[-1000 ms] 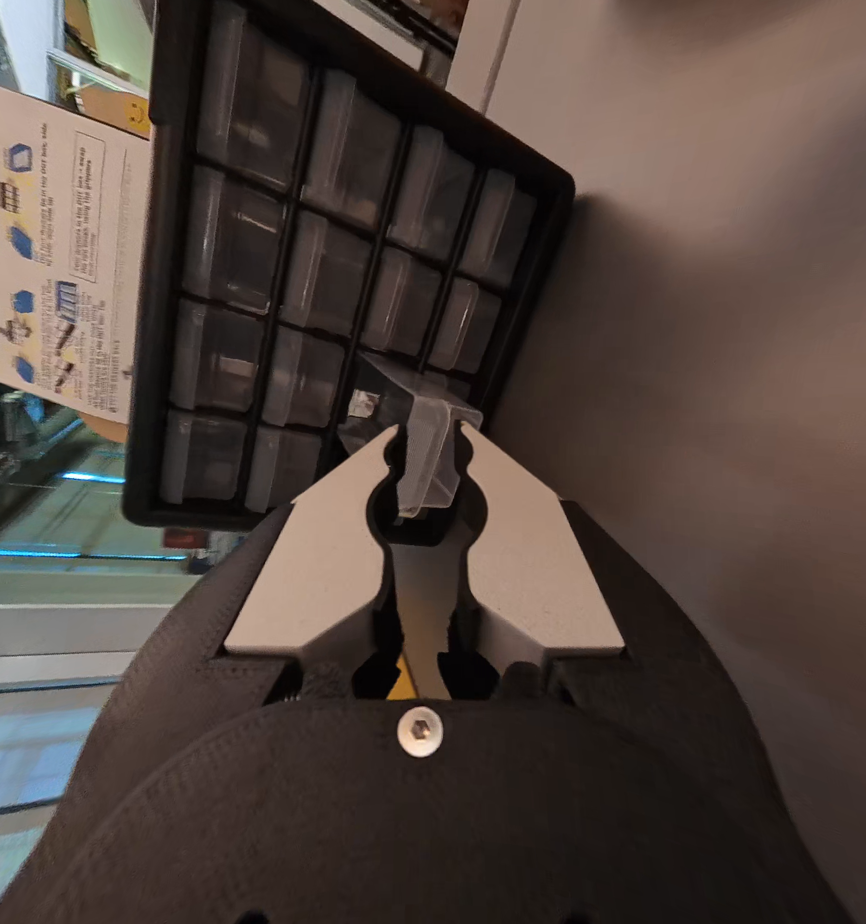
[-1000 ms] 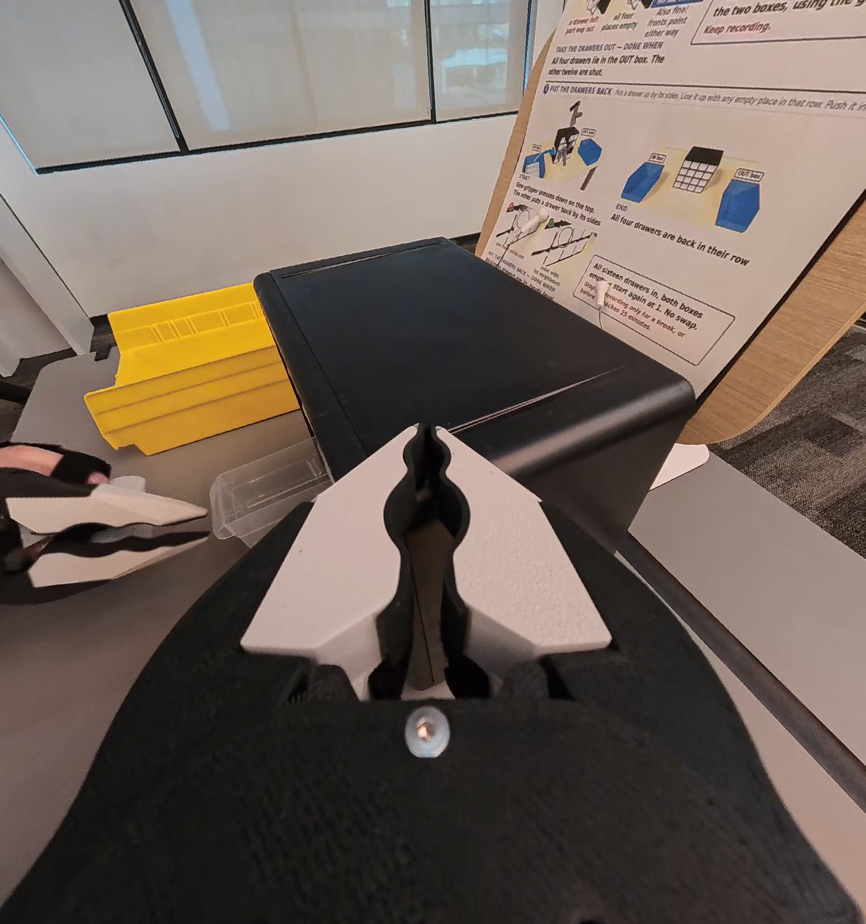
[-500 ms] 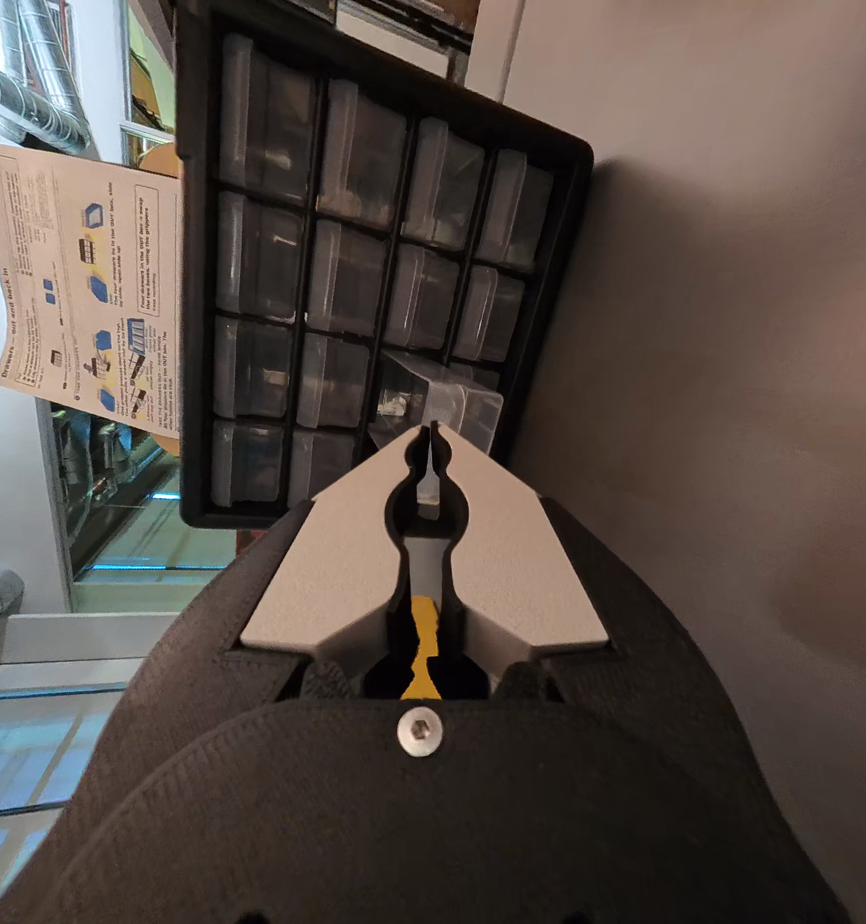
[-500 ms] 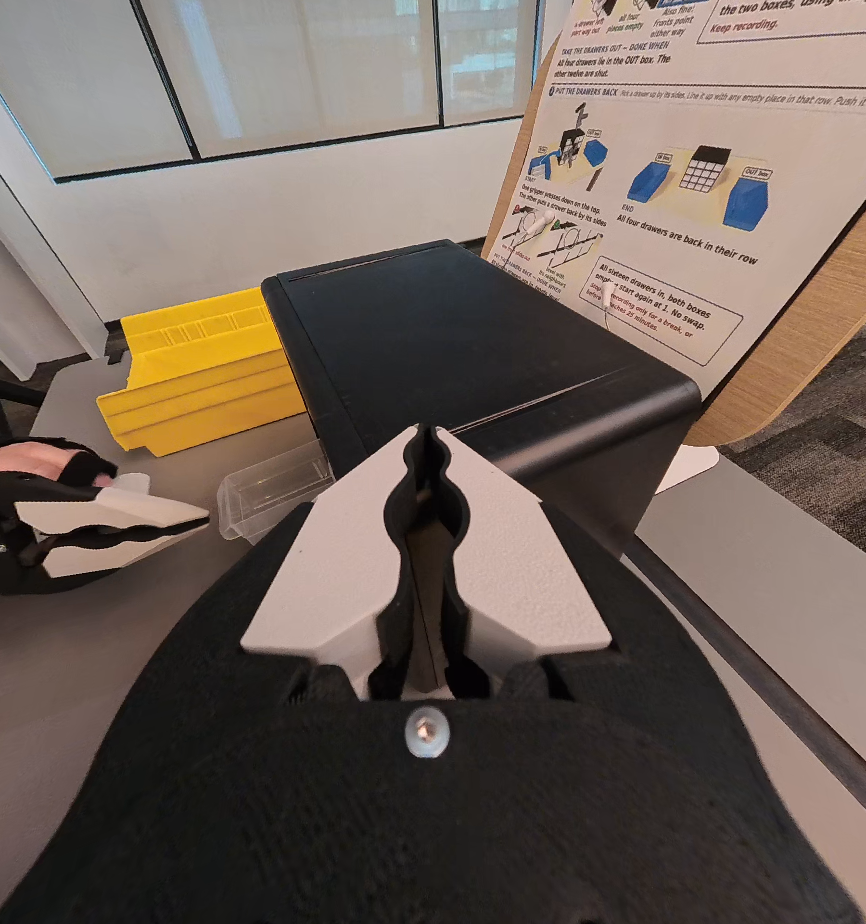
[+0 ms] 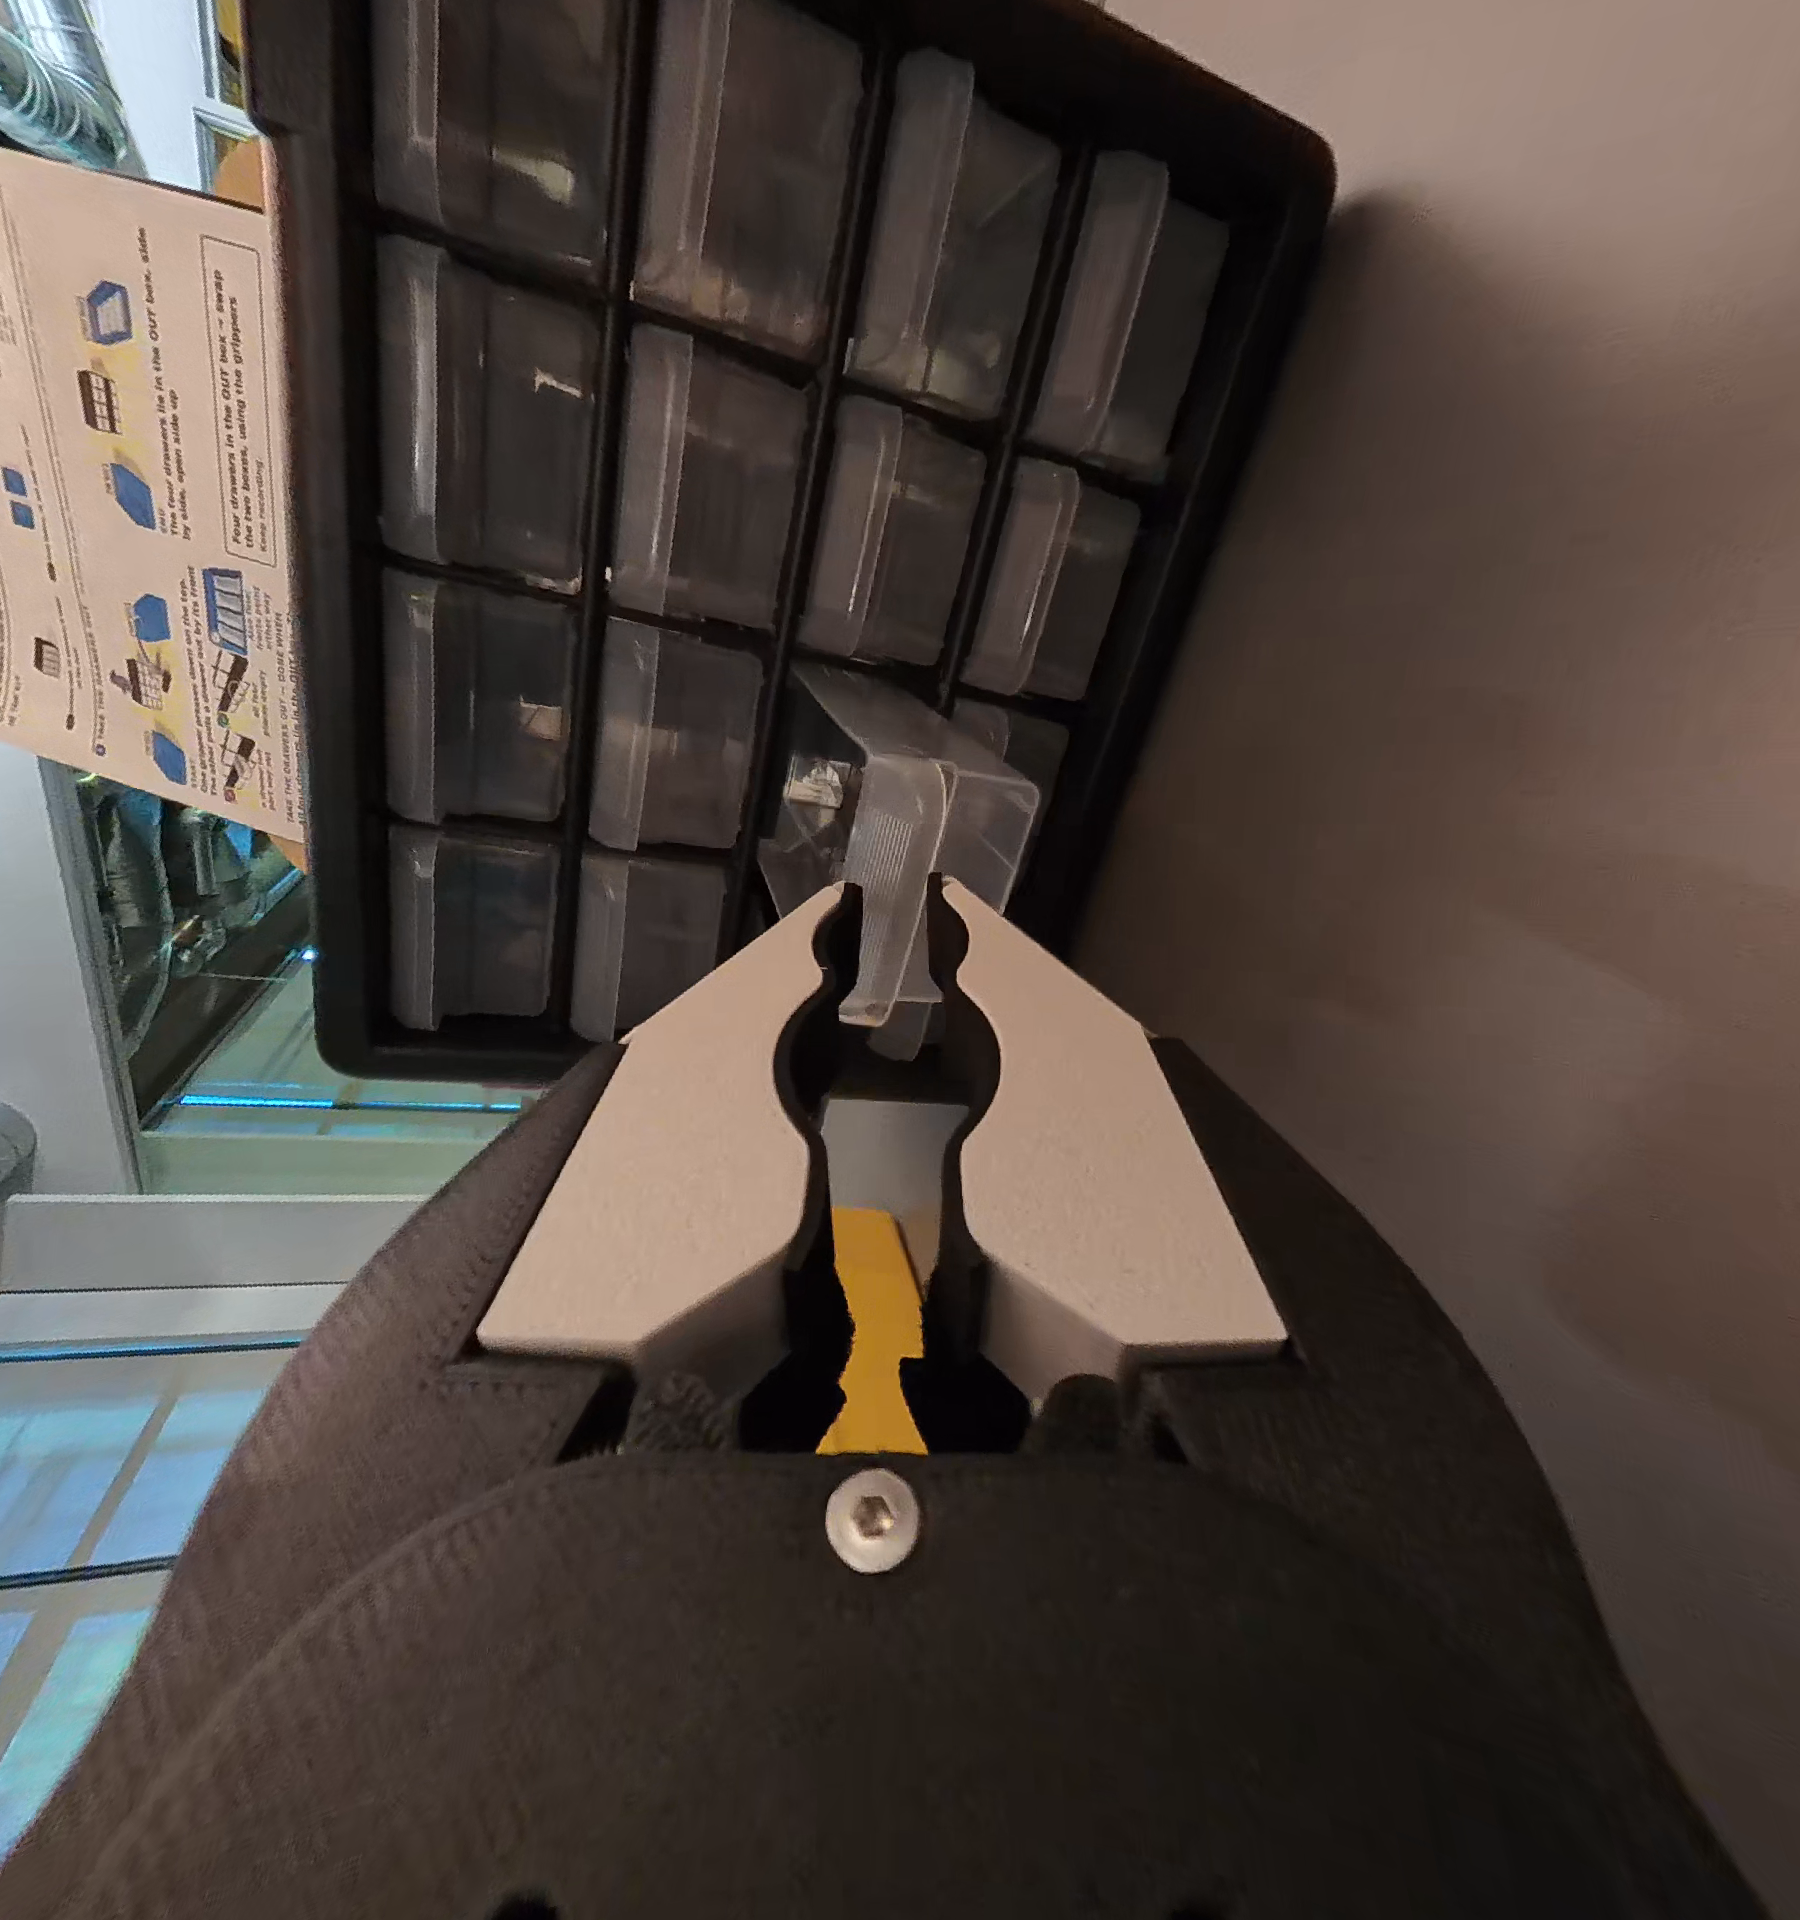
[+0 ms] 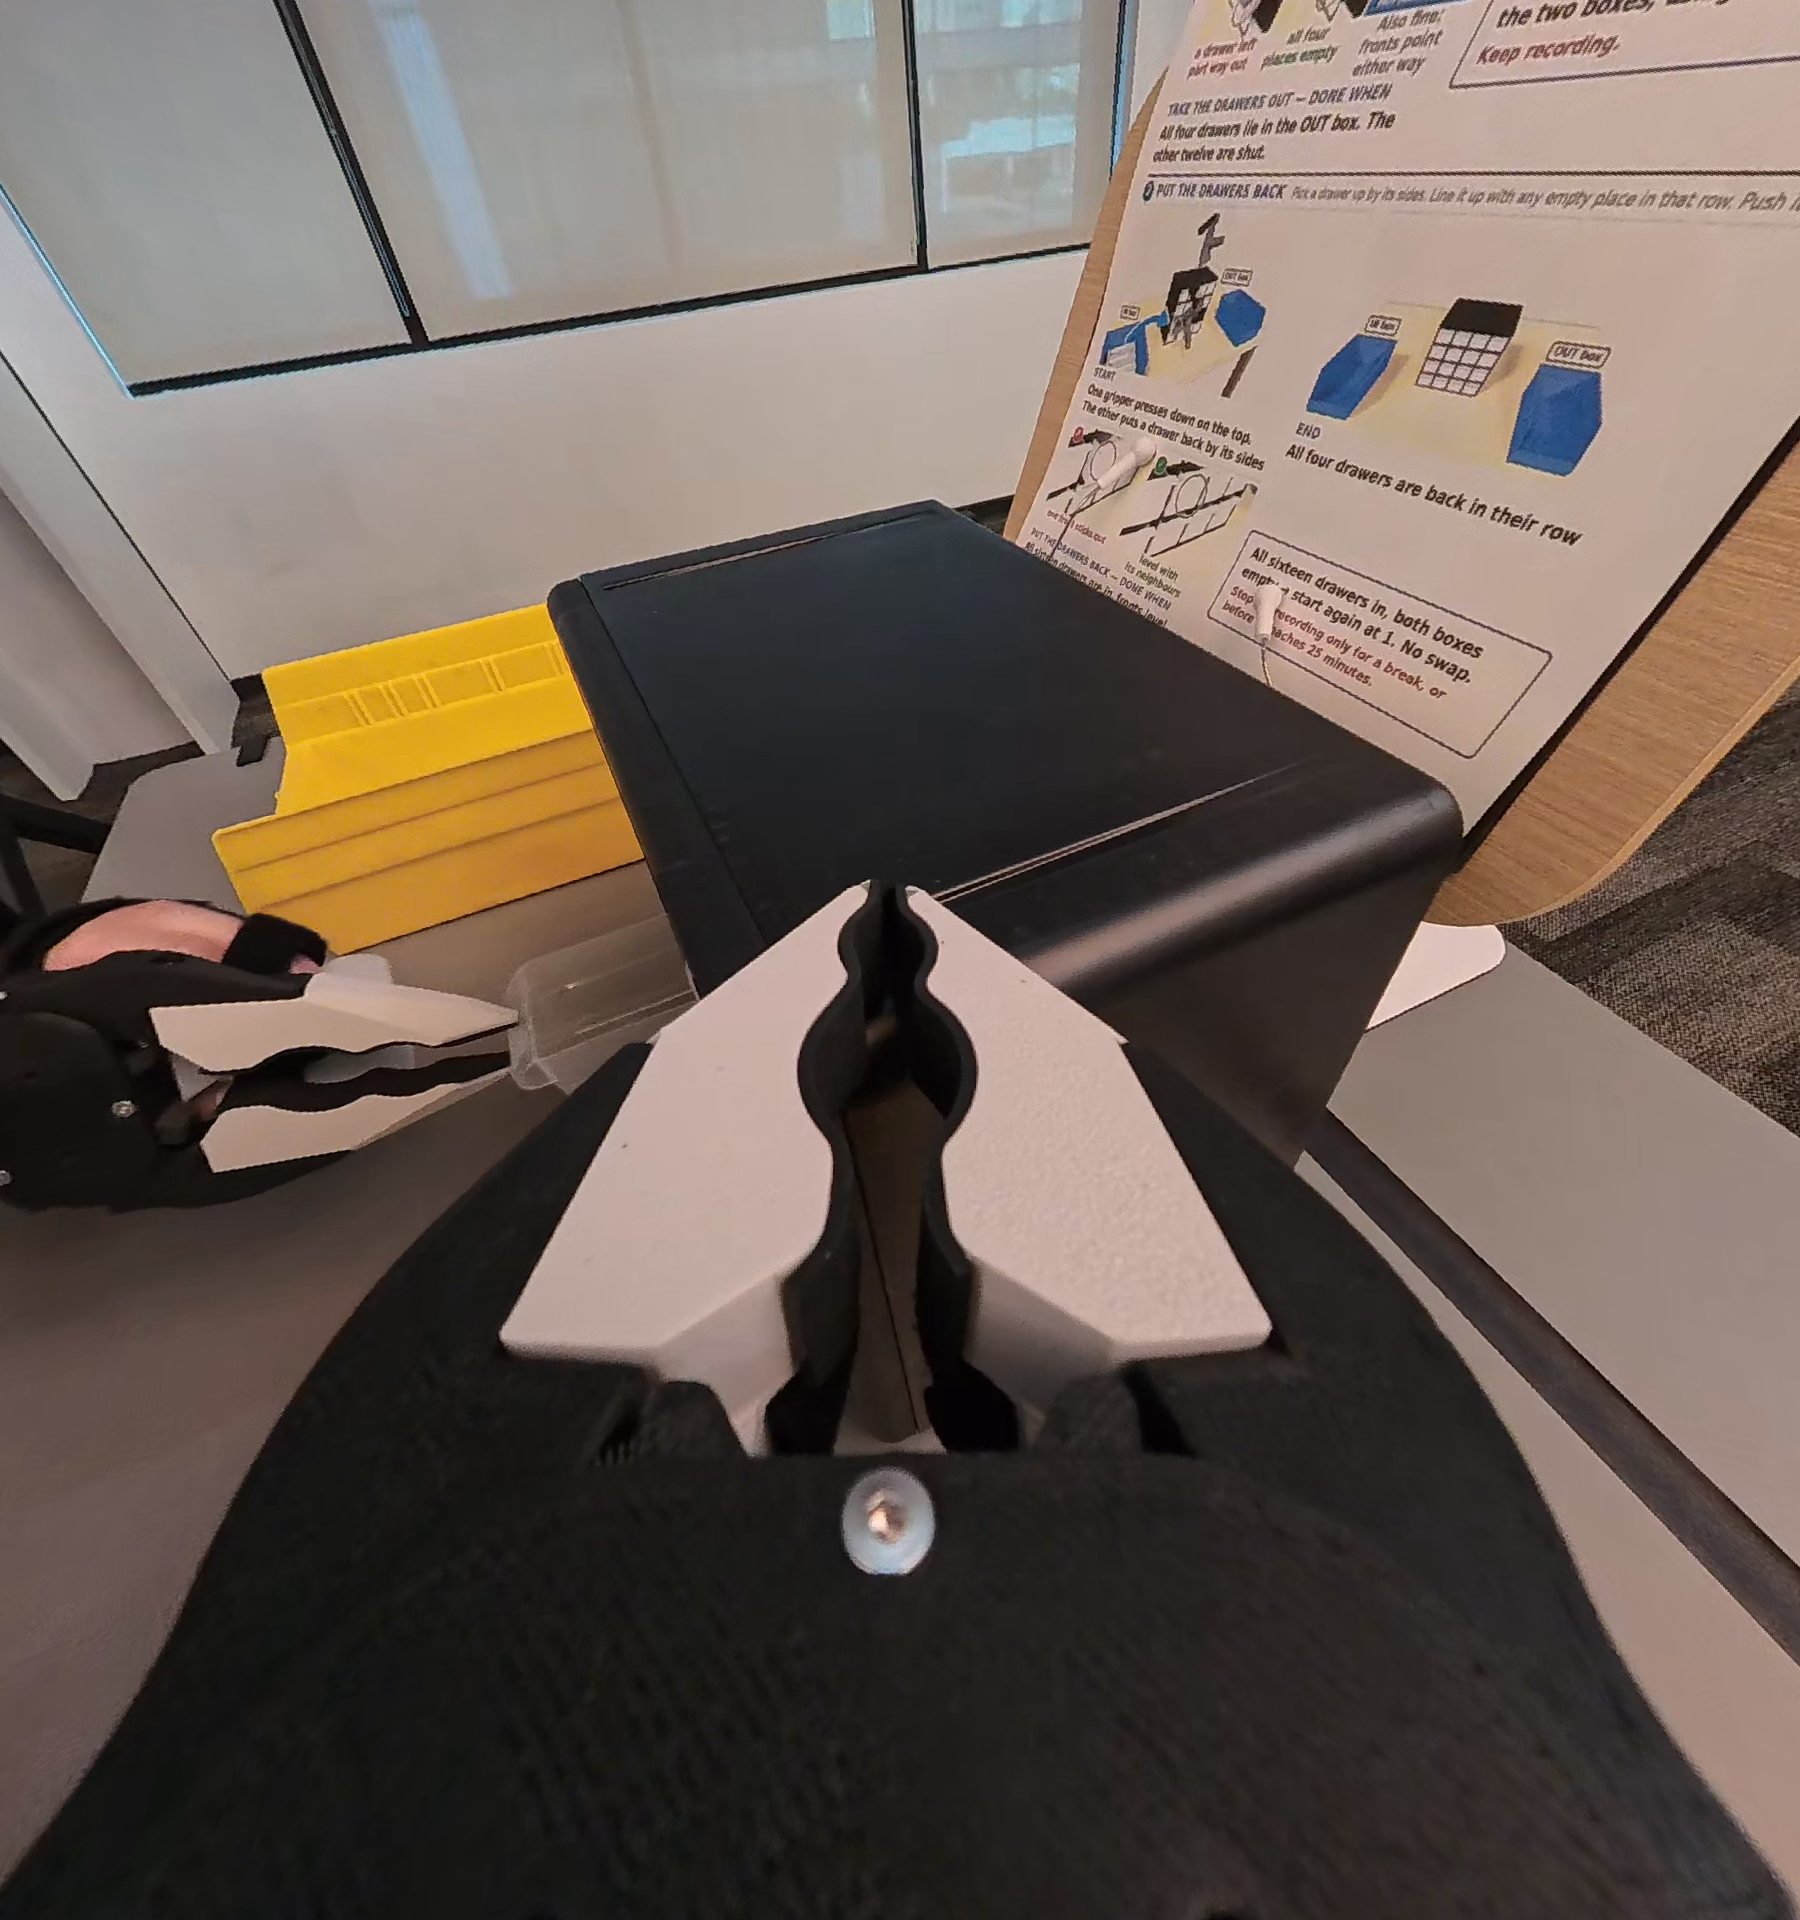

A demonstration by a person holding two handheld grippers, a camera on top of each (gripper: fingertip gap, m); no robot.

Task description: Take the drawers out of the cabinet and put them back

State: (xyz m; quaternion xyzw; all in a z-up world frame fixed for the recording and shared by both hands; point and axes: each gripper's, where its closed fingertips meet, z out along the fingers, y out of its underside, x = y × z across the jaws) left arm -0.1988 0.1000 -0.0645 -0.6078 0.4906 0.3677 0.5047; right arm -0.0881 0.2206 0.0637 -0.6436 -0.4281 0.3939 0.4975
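Note:
The black cabinet (image 5: 1280,312) shows its grid of clear drawers in the left wrist view, which is turned on its side. One clear drawer (image 5: 917,790) in the row nearest the table sticks part way out. My left gripper (image 5: 891,894) is closed on that drawer's front handle tab. In the right wrist view the left gripper (image 6: 491,1039) meets the drawer (image 6: 605,987) at the cabinet's front. My right gripper (image 6: 885,894) is shut and empty over the front edge of the cabinet top (image 6: 979,707); I cannot tell if it touches.
A yellow bin (image 6: 428,790) lies on the grey table (image 6: 1602,1195) left of the cabinet. A wooden board with an instruction poster (image 6: 1447,364) leans behind the cabinet on the right. A hand (image 6: 137,935) holds the left gripper. My right fingertips sit around 20 centimeters from my left ones. The black cabinet (image 5: 1280,312) lies around 15 centimeters away from my left fingertips.
Half a second ago my left gripper was shut and drawn back from the drawer. Now it is forward again with the handle tab between its tips. The right gripper has barely moved.

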